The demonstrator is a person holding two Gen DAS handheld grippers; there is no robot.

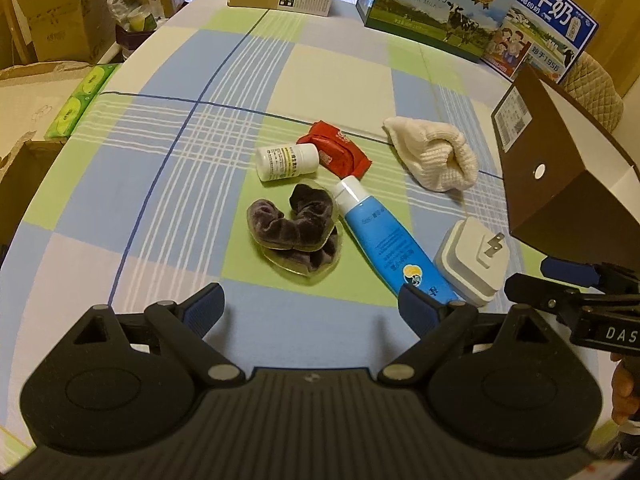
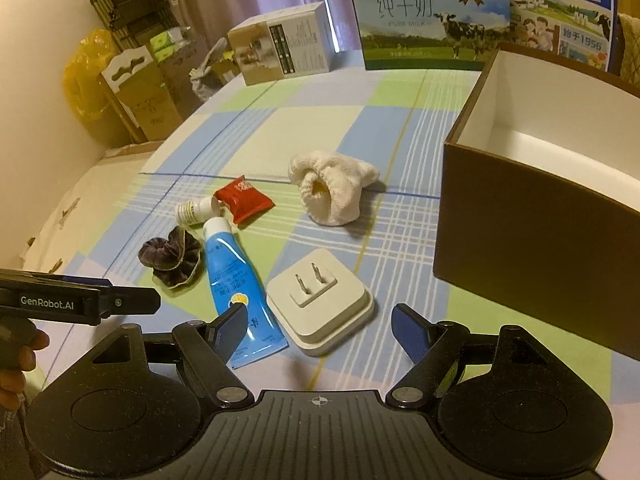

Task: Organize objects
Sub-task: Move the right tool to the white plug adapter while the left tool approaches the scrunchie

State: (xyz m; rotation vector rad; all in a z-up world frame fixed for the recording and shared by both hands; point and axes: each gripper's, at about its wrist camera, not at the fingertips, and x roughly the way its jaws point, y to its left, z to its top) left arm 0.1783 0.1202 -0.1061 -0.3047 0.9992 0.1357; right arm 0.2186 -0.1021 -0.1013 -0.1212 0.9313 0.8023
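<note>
Both grippers are spread wide and holding nothing. The left gripper (image 1: 310, 310) hangs over the checked tablecloth (image 1: 160, 184) with the purple scrunchie (image 1: 294, 232) just ahead of its jaws. The blue tube (image 1: 384, 240) runs toward its right finger. The right gripper (image 2: 320, 330) has the white plug adapter (image 2: 320, 300) sitting just ahead, between its fingers. The brown box (image 2: 532, 216) is off to the right.

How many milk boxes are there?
2. Both stand at the table's far edge: the cow box, and the blue box right of it, partly behind the brown box. More may be hidden.
</note>
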